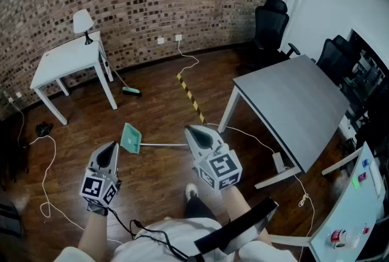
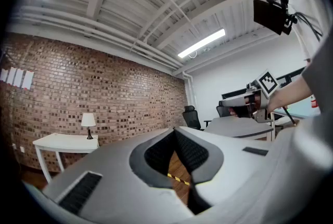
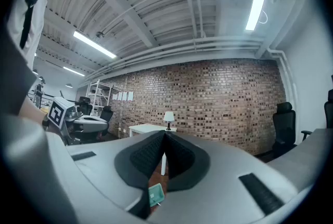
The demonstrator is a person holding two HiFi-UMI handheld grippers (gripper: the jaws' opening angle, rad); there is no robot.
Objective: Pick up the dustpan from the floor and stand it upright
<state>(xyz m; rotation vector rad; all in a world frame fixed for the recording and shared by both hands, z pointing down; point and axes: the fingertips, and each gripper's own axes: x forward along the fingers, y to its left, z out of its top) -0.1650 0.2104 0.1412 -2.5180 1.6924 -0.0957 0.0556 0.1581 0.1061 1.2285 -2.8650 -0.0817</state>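
Both claws are pressed together with nothing pinched. Our left gripper (image 1: 112,146) and our right gripper (image 1: 194,131) sit level above the wooden floor (image 1: 158,109). In each gripper's own view we see the black ribbed pads (image 2: 193,151) meeting at their tips, with only floor showing through the gap beneath them.

We see the dustpan (image 1: 130,138) lying flat on the floor, not upright. Its pan is a teal-green, roughly trapezoid scoop, and a long, thin, pale handle (image 1: 163,145) runs straight out of it. From the head view it lies between the two gripper tips. The pan is nearer our left gripper, and the handle reaches toward our right gripper. Neither gripper touches it. In the right gripper view the teal pan shows low down, under the closed pads. We cannot tell whether anything lies in the scoop.

Farther off, a broom (image 1: 130,92) with a teal head rests on the floor beside a white table (image 1: 67,60), which carries a small lamp (image 1: 83,24). A strip of yellow-and-black tape (image 1: 191,98) crosses the boards toward a grey table (image 1: 298,103). Black office chairs (image 1: 270,27) stand by the white wall, and loose cables (image 1: 48,182) trail over the floor at our left.
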